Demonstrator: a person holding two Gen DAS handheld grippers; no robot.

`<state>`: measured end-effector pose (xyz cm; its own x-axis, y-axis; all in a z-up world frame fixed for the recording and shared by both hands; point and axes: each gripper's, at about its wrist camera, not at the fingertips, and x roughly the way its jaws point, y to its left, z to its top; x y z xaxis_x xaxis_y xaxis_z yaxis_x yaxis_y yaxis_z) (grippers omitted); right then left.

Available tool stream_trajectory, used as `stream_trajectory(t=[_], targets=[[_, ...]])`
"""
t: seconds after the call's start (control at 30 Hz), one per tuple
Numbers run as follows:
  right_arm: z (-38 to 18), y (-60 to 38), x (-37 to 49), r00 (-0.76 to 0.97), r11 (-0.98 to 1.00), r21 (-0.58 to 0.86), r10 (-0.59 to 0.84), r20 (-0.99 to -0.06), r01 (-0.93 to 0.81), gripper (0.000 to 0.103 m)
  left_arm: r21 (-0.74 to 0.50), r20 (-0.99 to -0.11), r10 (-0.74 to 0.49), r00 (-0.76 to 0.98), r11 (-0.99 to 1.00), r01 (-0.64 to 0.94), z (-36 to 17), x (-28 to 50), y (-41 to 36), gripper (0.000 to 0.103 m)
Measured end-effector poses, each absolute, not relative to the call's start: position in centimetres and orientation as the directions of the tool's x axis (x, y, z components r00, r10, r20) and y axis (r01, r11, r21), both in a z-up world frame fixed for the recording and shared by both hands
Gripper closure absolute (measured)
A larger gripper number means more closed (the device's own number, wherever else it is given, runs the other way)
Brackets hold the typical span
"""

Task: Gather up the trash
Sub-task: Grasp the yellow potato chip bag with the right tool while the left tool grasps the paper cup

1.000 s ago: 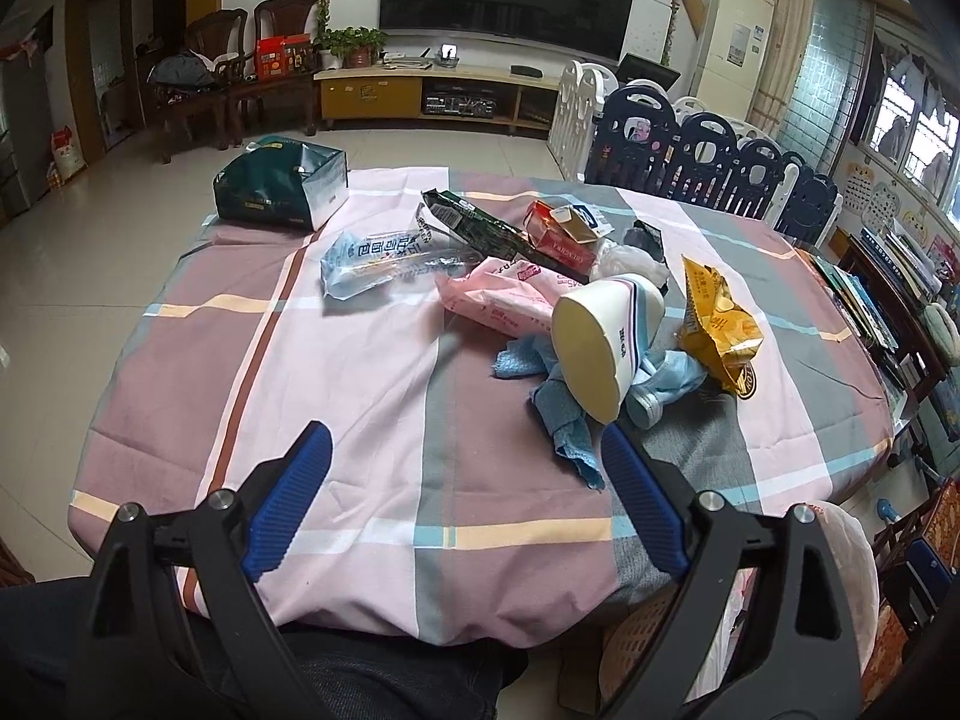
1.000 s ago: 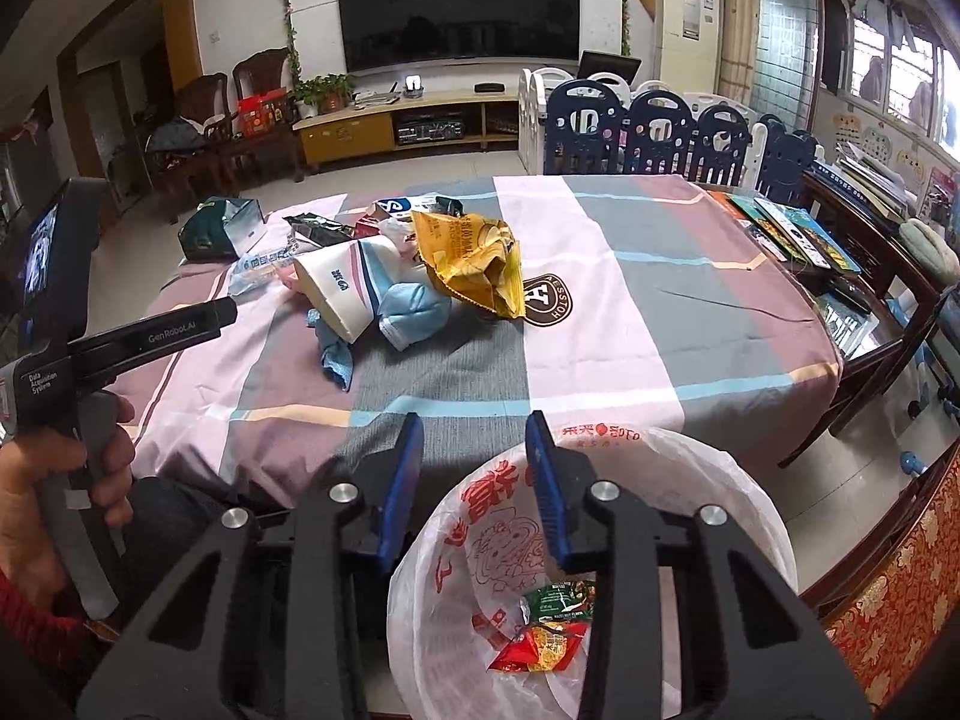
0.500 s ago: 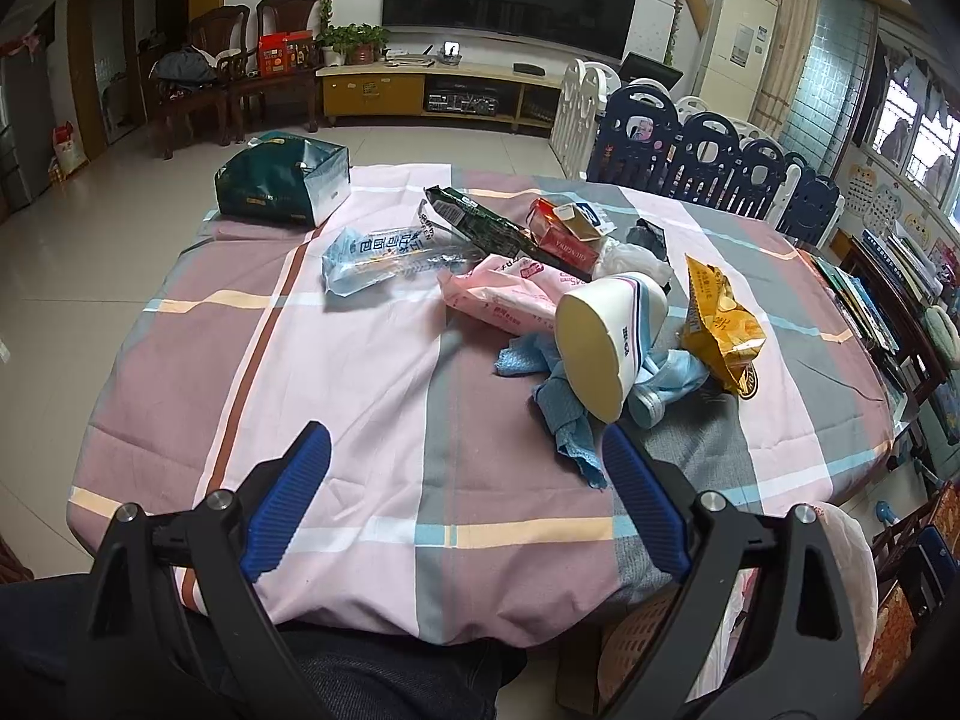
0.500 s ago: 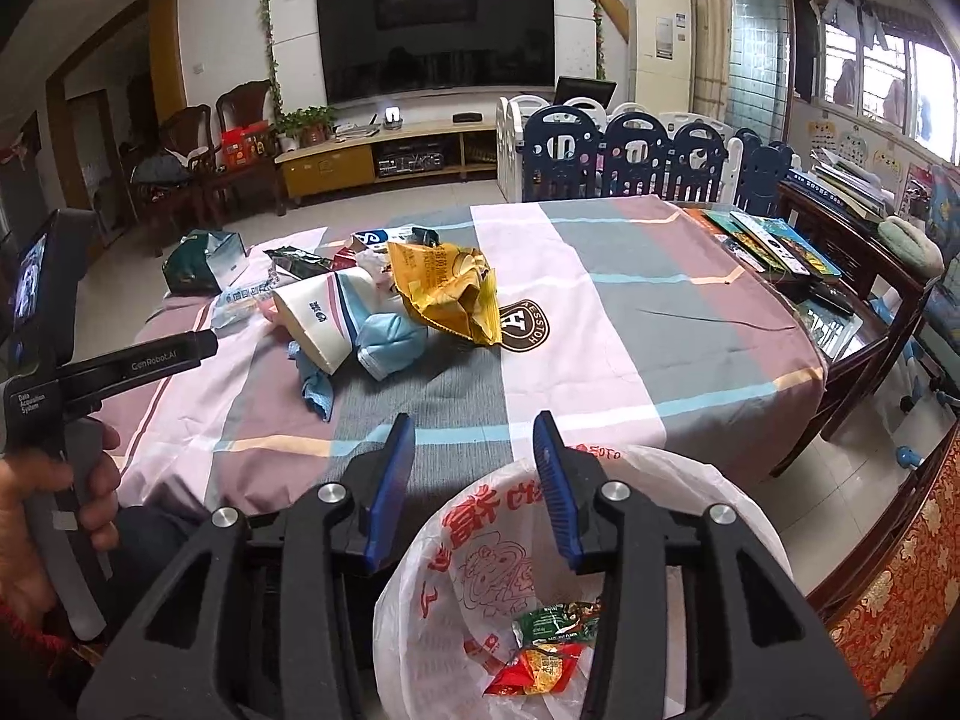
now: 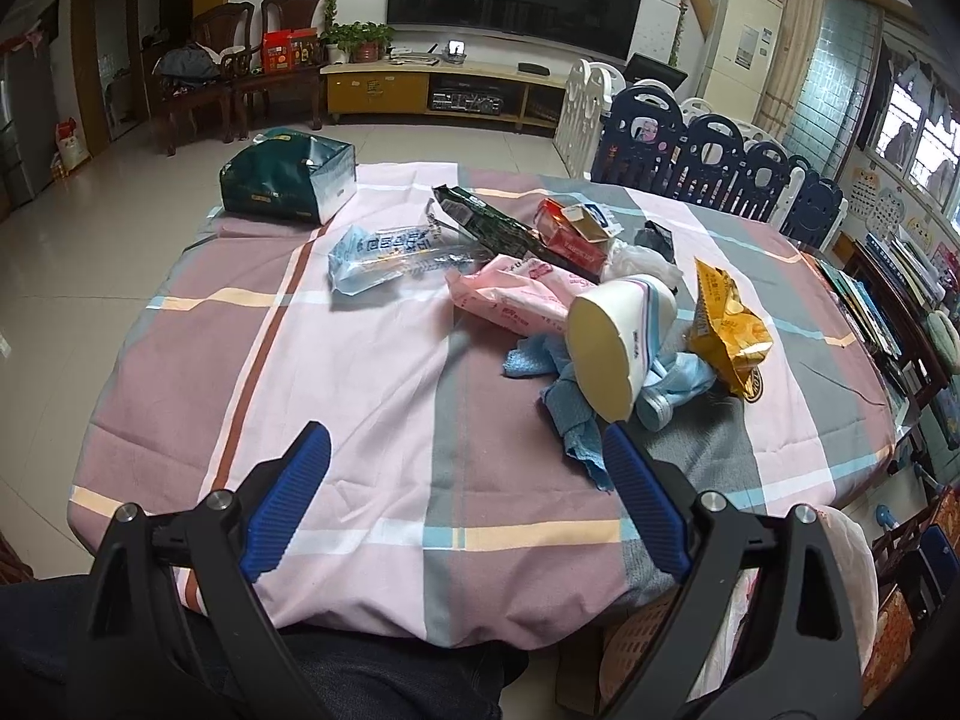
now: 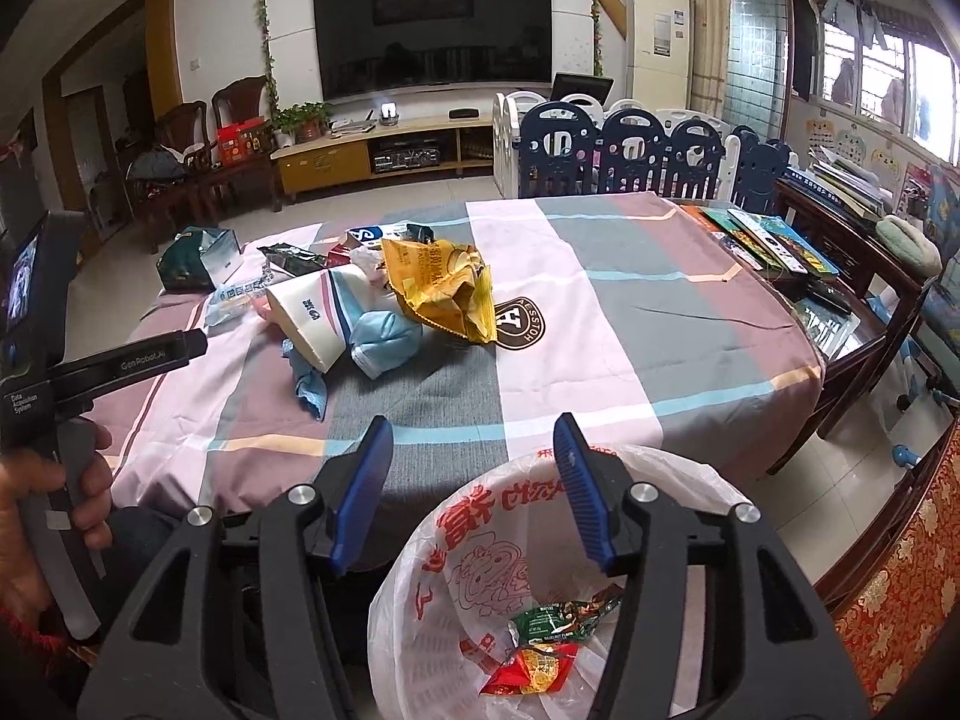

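The right tool (image 6: 474,492) hangs over the white bin bag (image 6: 540,540) that stands just at the near edge of the counter (image 6: 630,324). Its jaws are opening and nothing is between them. In the bag lie a green wrapper (image 6: 561,615) and a red-yellow wrapper (image 6: 531,666); only the right wrist view shows them. The bag carries red characters that I cannot read.

The left tool (image 5: 465,504) is spread wide above the near edge of the counter, empty and touching nothing. In the right view a hand (image 6: 42,516) holds its handle, printed "GenRobot.AI" and "Data Acquisition System".

The trash lies in the middle of the counter: a blue cloth (image 5: 576,408), a tipped paper cup (image 5: 618,342), a pink pack (image 5: 510,294) and a yellow snack bag (image 5: 729,330). Farther are a clear blue-printed bag (image 5: 390,255), a dark green wrapper (image 5: 486,225) and a red box (image 5: 573,234). A green box (image 5: 288,183) sits at the far left corner.
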<state>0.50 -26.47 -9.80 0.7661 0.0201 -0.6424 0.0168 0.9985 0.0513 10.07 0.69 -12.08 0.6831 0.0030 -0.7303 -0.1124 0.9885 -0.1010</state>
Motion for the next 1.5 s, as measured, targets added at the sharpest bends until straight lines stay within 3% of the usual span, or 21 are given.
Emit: stream_trajectory(t=[0.17, 0.27, 0.43, 0.53, 0.67, 0.77, 0.8, 0.87, 1.03, 1.07, 1.13, 1.17, 1.2, 1.4, 1.5], targets=[[-10.0, -26.7, 4.0, 0.78, 0.998, 0.059, 0.023, -0.625, 0.018, 0.045, -0.147, -0.739, 0.021, 0.673, 0.97, -0.192, -12.5, 10.5, 3.1, 0.012], [-11.0, -26.6, 8.1, 0.773, 0.996, 0.081, 0.034, -0.633, 0.022, 0.045, -0.139, -0.741, 0.047, 0.669, 0.965, -0.221, -12.8, 10.8, 3.8, 0.021], [-12.6, -25.8, 15.5, 0.767, 0.994, 0.108, 0.073, -0.638, -0.006, 0.045, -0.197, -0.747, 0.006, 0.665, 0.953, -0.23, -13.2, 11.2, 4.5, 0.019], [-13.6, -24.8, 19.4, 0.752, 0.995, 0.096, 0.091, -0.653, -0.037, 0.028, -0.258, -0.75, -0.041, 0.66, 0.937, -0.235, -13.8, 11.8, 5.0, 0.016], [-15.9, -24.7, 23.2, 0.694, 0.994, 0.108, 0.099, -0.713, -0.031, 0.028, -0.332, -0.743, -0.123, 0.658, 0.921, -0.203, -14.3, 13.7, 4.9, 0.013], [-17.4, -25.0, 23.5, 0.658, 0.983, 0.172, 0.168, -0.734, -0.06, 0.058, -0.348, -0.729, -0.169, 0.663, 0.926, -0.147, -14.3, 15.1, 3.7, 0.008], [-17.7, -24.8, 23.3, 0.652, 0.984, 0.166, 0.171, -0.738, -0.071, 0.062, -0.346, -0.723, -0.181, 0.666, 0.93, -0.123, -14.2, 15.6, 3.1, 0.007], [-18.2, -24.6, 22.6, 0.651, 0.982, 0.163, 0.186, -0.736, -0.096, 0.069, -0.337, -0.714, -0.207, 0.669, 0.939, -0.069, -14.2, 16.8, 1.7, 0.005], [-18.0, -24.7, 20.7, 0.657, 0.979, 0.17, 0.202, -0.726, -0.112, 0.07, -0.335, -0.708, -0.285, 0.646, 0.941, 0.048, -14.9, 20.2, -1.7, 0.005], [-17.8, -24.8, 20.3, 0.663, 0.98, 0.167, 0.197, -0.722, -0.109, 0.07, -0.339, -0.704, -0.303, 0.643, 0.938, 0.072, -15.1, 20.8, -2.3, 0.007], [-17.2, -25.1, 19.4, 0.681, 0.984, 0.146, 0.173, -0.712, -0.097, 0.07, -0.355, -0.697, -0.342, 0.63, 0.928, 0.111, -15.6, 21.6, -2.9, 0.028], [-16.9, -25.3, 19.1, 0.689, 0.986, 0.138, 0.162, -0.706, -0.091, 0.07, -0.37, -0.702, -0.367, 0.61, 0.92, 0.128, -16.1, 22.1, -3.1, 0.048], [-16.5, -25.6, 18.6, 0.698, 0.988, 0.127, 0.149, -0.701, -0.083, 0.07, -0.391, -0.703, -0.391, 0.594, 0.91, 0.136, -16.5, 22.3, -3.2, 0.054], [-13.8, -27.1, 15.9, 0.744, 0.997, 0.079, 0.061, -0.666, -0.011, 0.07, -0.424, -0.647, -0.393, 0.654, 0.898, 0.12, -15.5, 20.2, -1.6, 0.072], [-11.8, -27.9, 13.7, 0.767, 0.996, 0.09, 0.053, -0.639, 0.007, 0.07, -0.399, -0.628, -0.342, 0.699, 0.913, 0.088, -13.7, 18.4, -0.7, 0.075]])
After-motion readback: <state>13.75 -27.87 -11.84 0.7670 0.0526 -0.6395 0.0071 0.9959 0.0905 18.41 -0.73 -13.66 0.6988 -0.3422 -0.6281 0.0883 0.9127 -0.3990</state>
